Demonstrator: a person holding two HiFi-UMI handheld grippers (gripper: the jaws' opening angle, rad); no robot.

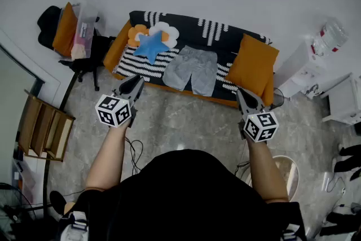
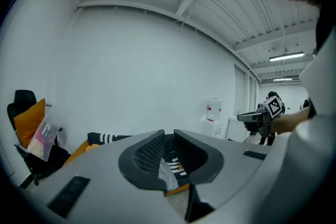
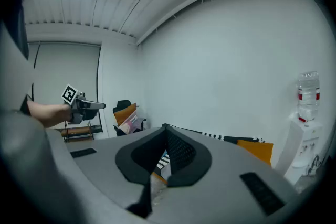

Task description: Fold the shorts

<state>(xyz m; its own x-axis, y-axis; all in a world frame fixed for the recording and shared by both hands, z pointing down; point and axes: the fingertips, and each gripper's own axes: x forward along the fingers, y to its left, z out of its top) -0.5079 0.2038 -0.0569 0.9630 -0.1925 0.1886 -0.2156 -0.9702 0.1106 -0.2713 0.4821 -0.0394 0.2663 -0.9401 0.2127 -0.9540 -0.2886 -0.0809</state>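
Grey cloth shorts (image 1: 193, 69) flat on striped sofa (image 1: 192, 24), marbled floor (image 1: 186, 121), left gripper (image 1: 136, 82) jaws slightly apart, right gripper (image 1: 242, 94) jaws pressed together

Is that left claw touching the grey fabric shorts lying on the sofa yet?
Apart. In the head view the left gripper sits well left of the grey fabric shorts, striped sofa cover showing between them.

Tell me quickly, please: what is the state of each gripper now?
Left gripper: slightly open, holding nothing.
Right gripper: closed, holding nothing.
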